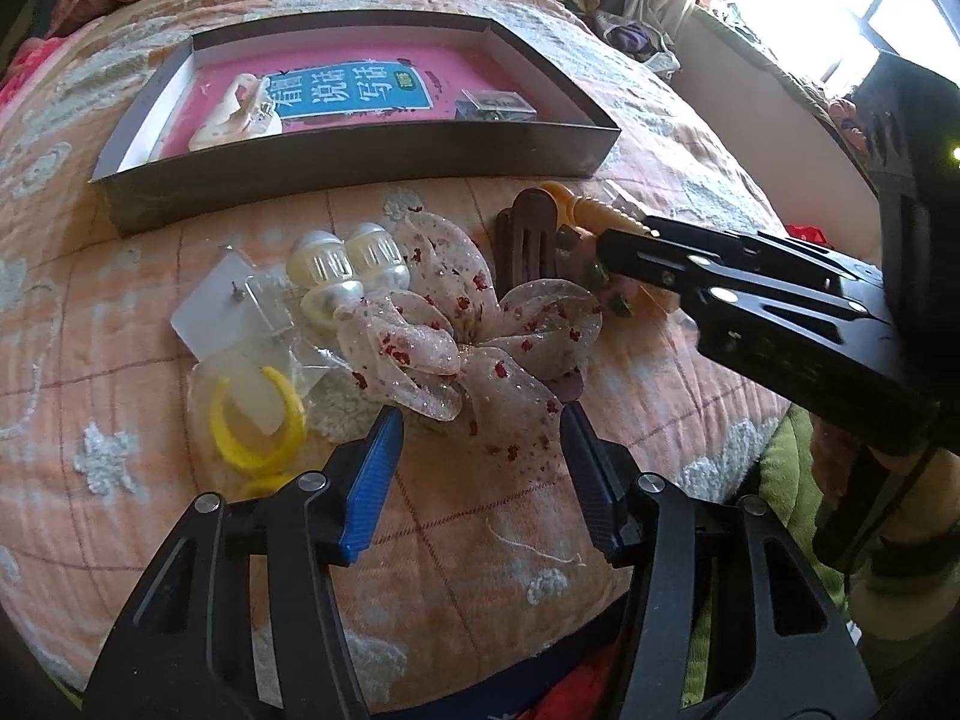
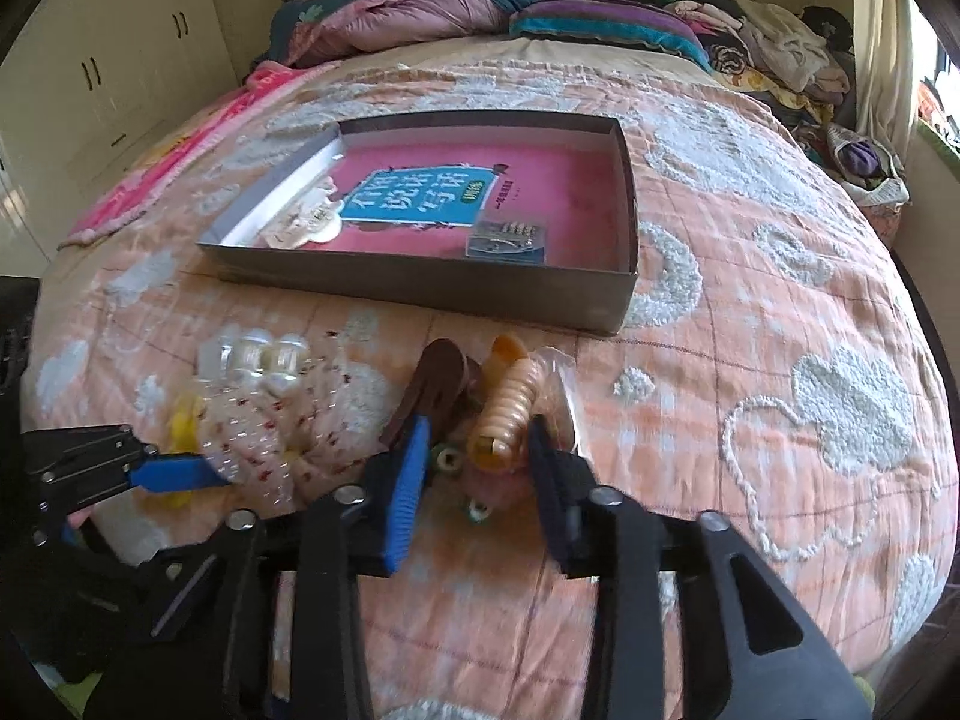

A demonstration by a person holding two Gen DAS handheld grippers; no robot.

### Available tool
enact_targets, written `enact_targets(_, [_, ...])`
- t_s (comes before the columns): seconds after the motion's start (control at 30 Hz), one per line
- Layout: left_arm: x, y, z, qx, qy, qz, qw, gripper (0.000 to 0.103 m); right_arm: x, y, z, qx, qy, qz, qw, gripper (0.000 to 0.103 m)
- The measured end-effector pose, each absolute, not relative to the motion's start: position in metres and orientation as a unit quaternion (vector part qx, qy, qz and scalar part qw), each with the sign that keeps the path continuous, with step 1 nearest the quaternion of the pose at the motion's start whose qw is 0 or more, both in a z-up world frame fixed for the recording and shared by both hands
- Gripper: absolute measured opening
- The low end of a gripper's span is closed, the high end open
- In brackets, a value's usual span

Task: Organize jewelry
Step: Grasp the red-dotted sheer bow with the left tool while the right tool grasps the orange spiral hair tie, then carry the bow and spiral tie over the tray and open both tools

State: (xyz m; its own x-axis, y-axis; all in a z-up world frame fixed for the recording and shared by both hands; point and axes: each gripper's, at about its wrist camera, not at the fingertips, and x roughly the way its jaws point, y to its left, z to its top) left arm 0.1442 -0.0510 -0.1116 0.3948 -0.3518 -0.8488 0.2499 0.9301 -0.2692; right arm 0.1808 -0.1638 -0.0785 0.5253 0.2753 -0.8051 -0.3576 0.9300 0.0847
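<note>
A shallow dark box (image 1: 360, 159) with a pink book inside lies on the bed; it also shows in the right wrist view (image 2: 432, 285). In front of it lie a sheer spotted bow (image 1: 474, 324), pearl clips (image 1: 342, 270), yellow hoop earrings (image 1: 255, 420), a brown hair clip (image 1: 525, 240) and an orange ribbed clip (image 2: 507, 414). My left gripper (image 1: 480, 450) is open just before the bow. My right gripper (image 2: 480, 450) is open, its jaws either side of the orange ribbed clip and small green-white beads (image 2: 447, 459).
The box holds a cream hair piece (image 1: 237, 114) and a small clear case (image 1: 495, 105). Folded quilts and clothes (image 2: 420, 6) pile at the bed's far end. A white wardrobe (image 2: 108, 90) stands at left. The bed edge drops off at right.
</note>
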Motion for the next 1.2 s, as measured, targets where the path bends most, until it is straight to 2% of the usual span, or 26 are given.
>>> enact_targets(0.13, [0.148,-0.056,-0.116,-0.042,0.522,-0.179,0.833,0.045,0.187,-0.169,-0.085,-0.04,0.453,0.172,0.874,0.019])
enact_targets(0.2, [0.148,-0.058,-0.117,-0.037,0.523,-0.177,0.833,0.043,0.188,-0.177,-0.084,-0.027,0.451,0.166,0.877,0.019])
enact_targets(0.3, [0.15,-0.061,-0.119,-0.03,0.524,-0.173,0.834,0.034,0.188,-0.192,-0.081,-0.009,0.449,0.161,0.879,0.018])
enact_targets(0.37, [0.151,-0.065,-0.12,-0.019,0.522,-0.167,0.836,0.019,0.187,-0.203,-0.077,0.002,0.446,0.155,0.882,0.018])
enact_targets(0.47, [0.151,-0.065,-0.12,-0.021,0.52,-0.171,0.836,0.01,0.182,-0.218,-0.069,0.02,0.438,0.15,0.886,0.018])
enact_targets(0.53, [0.149,-0.063,-0.114,-0.019,0.511,-0.171,0.842,0.008,0.179,-0.227,-0.063,0.026,0.432,0.147,0.889,0.017])
enact_targets(1.2, [0.156,-0.012,-0.022,-0.038,0.434,-0.133,0.89,0.007,0.151,-0.243,0.01,0.024,0.365,0.161,0.917,0.017])
